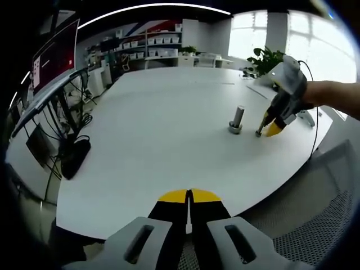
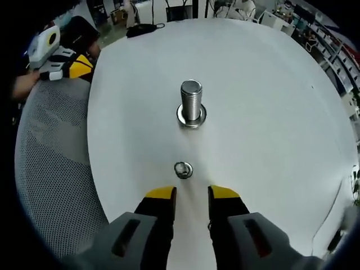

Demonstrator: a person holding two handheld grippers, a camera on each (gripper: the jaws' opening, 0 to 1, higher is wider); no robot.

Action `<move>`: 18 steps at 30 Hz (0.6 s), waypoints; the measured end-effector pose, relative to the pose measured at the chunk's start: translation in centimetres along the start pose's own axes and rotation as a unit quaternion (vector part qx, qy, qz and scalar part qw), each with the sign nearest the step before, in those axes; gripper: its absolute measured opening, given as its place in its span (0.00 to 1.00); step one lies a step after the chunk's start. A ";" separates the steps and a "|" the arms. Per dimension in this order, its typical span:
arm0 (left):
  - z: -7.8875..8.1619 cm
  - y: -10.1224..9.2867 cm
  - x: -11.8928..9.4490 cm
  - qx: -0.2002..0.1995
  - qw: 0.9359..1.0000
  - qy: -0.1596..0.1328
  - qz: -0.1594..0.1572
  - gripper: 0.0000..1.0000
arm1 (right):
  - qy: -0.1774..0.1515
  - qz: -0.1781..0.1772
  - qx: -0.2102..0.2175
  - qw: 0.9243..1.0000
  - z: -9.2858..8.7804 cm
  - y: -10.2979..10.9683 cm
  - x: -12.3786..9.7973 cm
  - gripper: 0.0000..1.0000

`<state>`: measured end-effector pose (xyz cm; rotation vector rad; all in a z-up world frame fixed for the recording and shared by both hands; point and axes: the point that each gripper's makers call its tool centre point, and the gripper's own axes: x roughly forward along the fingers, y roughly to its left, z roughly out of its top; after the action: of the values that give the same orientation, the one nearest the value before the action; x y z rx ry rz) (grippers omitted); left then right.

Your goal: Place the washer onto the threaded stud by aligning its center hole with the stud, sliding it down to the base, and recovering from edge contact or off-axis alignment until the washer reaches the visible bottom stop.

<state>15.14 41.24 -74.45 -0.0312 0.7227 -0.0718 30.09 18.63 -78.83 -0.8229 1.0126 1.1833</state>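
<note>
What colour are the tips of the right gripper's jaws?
Yellow tips on black jaws, seen best in the right gripper view, where the right gripper hovers just short of the washer.

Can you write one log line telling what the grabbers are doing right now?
right gripper: open, just behind washer lying on table | washer: apart from stud, not on it | left gripper: shut, empty, over table edge

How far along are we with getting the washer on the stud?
Nothing is done yet. The washer lies flat on the table, short of the stud, which stands upright. The right gripper hovers open just behind the washer, apparently about to pick it up. The left gripper is shut at the table edge. Left: grasp, align, slide down to the base.
</note>
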 end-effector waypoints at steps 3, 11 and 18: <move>0.0 0.0 0.0 0.000 1.000 0.000 0.000 0.00 | -0.006 -0.003 0.011 1.000 -0.6 -0.3 -0.3 0.27; 0.0 0.0 -0.1 0.000 1.000 0.000 0.000 0.00 | -0.008 -0.014 0.040 0.999 -2.8 -1.0 -0.9 0.27; 0.0 0.0 -0.1 0.001 1.000 0.001 0.000 0.00 | -0.002 -0.013 0.054 0.998 -4.3 -1.5 -0.9 0.26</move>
<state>15.07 41.19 -74.41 -0.0298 0.7252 -0.0720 30.71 14.10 -79.43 -0.7457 1.0499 1.0987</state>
